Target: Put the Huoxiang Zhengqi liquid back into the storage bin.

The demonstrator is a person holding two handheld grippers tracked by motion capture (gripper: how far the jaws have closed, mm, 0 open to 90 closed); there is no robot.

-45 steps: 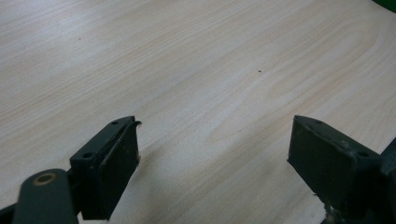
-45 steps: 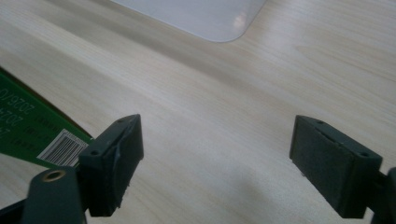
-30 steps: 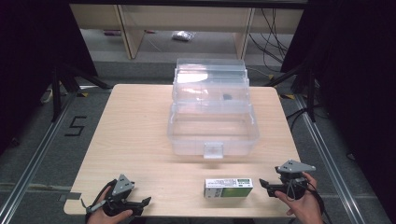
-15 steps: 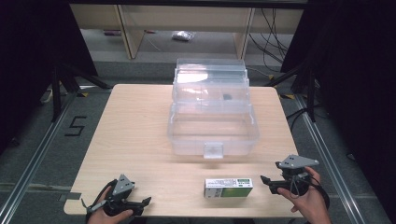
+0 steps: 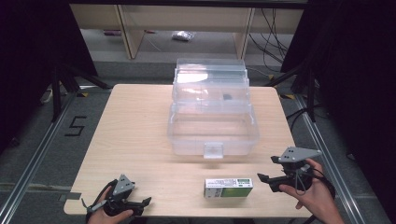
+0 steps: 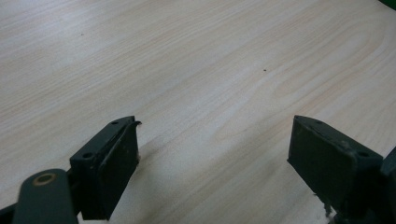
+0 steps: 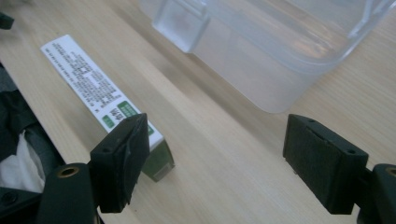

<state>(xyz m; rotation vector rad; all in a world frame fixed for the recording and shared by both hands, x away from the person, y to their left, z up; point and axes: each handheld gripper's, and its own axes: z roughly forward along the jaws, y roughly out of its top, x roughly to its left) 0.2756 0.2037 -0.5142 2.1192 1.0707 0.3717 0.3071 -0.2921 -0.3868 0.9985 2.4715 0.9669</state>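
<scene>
Clearly, the wooden surface (image 5: 135,135) carries a clear plastic box (image 5: 212,114), standing open at the middle. Near the front edge, a small green-and-white carton (image 5: 229,187) is laid flat. It is judged light, stiff and easily dented, best taken across its narrow sides. The right tongs (image 5: 270,181) are held apart just beside it; the left tongs (image 5: 142,204) are apart over bare wood.

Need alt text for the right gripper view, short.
The right gripper's two black jaws stand open over a wooden table. A white-and-green box lies flat beyond the left jaw; a clear plastic bin sits farther back.
</scene>
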